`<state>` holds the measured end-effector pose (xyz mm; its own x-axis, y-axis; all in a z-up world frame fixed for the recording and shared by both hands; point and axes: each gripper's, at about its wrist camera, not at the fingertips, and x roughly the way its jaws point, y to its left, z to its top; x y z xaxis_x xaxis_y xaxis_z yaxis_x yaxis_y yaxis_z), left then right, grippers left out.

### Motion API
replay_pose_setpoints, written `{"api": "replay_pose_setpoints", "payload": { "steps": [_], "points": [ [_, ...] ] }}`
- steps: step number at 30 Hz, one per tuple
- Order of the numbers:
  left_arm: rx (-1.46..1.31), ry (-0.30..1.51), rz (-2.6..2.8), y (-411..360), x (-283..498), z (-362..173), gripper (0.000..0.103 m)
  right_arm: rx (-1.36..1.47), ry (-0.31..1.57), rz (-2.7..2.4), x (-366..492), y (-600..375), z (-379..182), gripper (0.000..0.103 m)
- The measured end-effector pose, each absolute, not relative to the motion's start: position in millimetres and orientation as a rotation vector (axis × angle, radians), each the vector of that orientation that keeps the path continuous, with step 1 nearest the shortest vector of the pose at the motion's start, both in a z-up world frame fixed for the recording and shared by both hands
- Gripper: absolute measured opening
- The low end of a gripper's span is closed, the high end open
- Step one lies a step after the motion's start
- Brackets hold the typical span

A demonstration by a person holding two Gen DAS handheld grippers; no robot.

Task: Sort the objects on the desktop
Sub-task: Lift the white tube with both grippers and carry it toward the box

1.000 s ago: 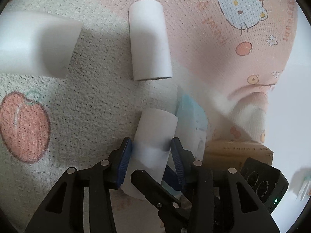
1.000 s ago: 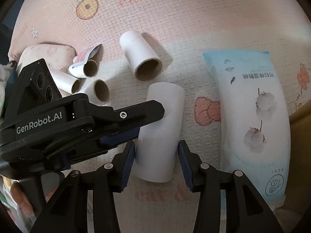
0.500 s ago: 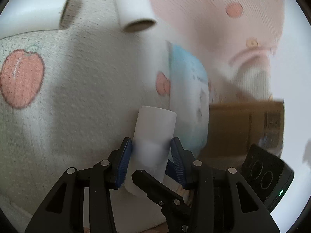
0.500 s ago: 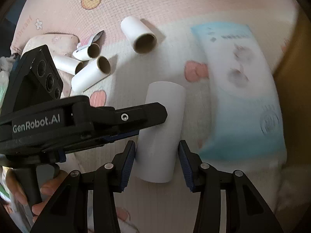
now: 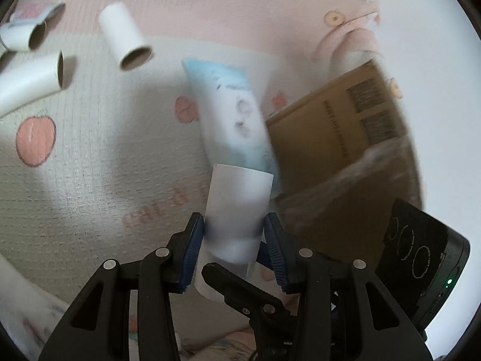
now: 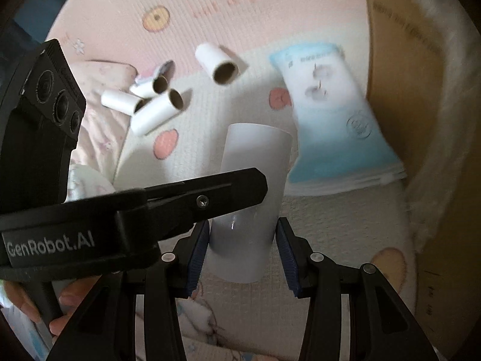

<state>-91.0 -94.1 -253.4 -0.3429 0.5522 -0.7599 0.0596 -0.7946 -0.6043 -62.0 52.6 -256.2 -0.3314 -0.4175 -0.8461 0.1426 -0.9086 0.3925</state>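
The left gripper [image 5: 234, 237] has its blue pads pressed on both sides of a white paper tube [image 5: 239, 210], which stands nearly upright between them, lifted clear of the blanket [image 5: 90, 156]. The jaws are parted just the width of the tube and no more. In the right wrist view the right gripper [image 6: 243, 249] likewise clamps a white paper tube [image 6: 252, 186] by its lower part, pads touching each side, and the left gripper's black body [image 6: 135, 207] crosses in front of it from 9 o'clock (whether both hold the same tube I cannot tell). A person's fingers [image 6: 69, 303] show at 8 o'clock under that black body.

On the blanket, in the left wrist view, a short tube [image 5: 124, 40] lies at 11 o'clock with its brown open end facing down the frame. Two more tubes [image 5: 28, 81] lie at 10 o'clock by the rim, near a scrap of printed paper [image 5: 36, 13]. A pale blue packet of cotton pads [image 5: 233, 117] lies just above the held tube, at 12 o'clock from it, its lower edge hidden behind the tube's top. A brown cardboard box [image 5: 336, 132] stands at 2 o'clock, just beside the packet, with clear plastic [image 5: 354, 168] over its rim.

In the right wrist view the loose tubes [image 6: 156, 108] cluster at 10 o'clock, the packet at 1 o'clock.
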Motion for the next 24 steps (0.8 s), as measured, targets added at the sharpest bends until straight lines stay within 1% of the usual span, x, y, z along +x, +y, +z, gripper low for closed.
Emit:
{"api": "replay_pose_setpoints", "payload": {
  "steps": [7, 14, 20, 24],
  "points": [
    [-1.437, -0.718, 2.356, -89, -74, -197, 0.046, 1.354, -0.417, -2.33, -49, 67, -207, 0.042],
    [-1.358, -0.651, 2.424, -80, -61, -153, 0.046, 1.179, -0.408, -2.374, -31, 72, -166, 0.042],
    [-1.268, -0.522, 2.464, -51, -69, -111, 0.046, 1.049, -0.469, -2.424, -21, 91, -129, 0.042],
    [-1.208, -0.494, 2.443, -34, -80, -90, 0.046, 0.966, -0.483, -2.481, -18, 108, -104, 0.042]
  ]
}}
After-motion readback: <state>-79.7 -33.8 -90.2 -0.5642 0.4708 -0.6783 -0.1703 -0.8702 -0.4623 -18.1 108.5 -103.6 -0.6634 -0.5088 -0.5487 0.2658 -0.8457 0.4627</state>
